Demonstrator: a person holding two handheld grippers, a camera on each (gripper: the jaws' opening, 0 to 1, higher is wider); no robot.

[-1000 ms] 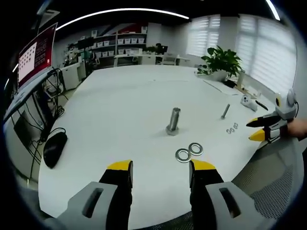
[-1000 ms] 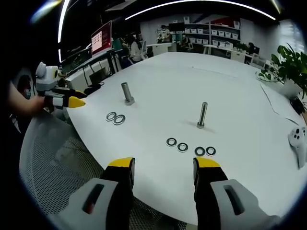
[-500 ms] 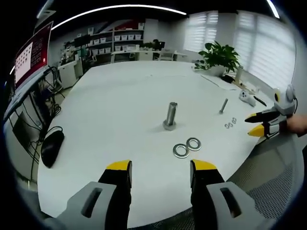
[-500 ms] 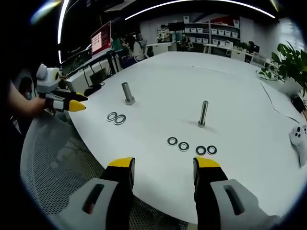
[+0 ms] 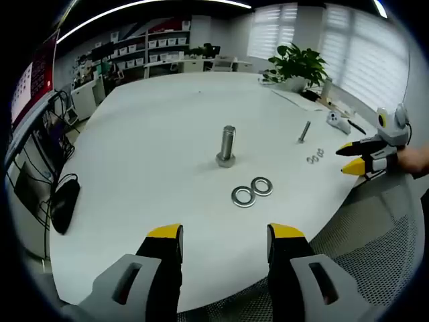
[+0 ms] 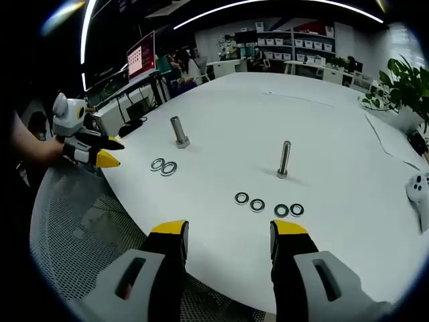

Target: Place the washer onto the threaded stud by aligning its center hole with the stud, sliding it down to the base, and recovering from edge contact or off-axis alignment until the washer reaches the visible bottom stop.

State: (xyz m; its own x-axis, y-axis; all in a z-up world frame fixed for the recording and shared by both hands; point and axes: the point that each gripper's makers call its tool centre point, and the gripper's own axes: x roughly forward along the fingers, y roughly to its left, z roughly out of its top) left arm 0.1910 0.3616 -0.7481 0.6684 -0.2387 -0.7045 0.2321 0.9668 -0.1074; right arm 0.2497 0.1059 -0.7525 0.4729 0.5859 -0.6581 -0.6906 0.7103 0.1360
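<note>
Two washers (image 5: 251, 191) beside thick stud (image 5: 226, 145)

no legible text, red wall screen (image 6: 141, 56) too blurred to read

In the left gripper view the small washers (image 5: 314, 157) beside the thin stud (image 5: 304, 131) are too small to count, the stud's thread (image 5: 228, 141) blurs, and the hand (image 5: 417, 162) behind the right tool (image 5: 350, 159) is cut off
</note>
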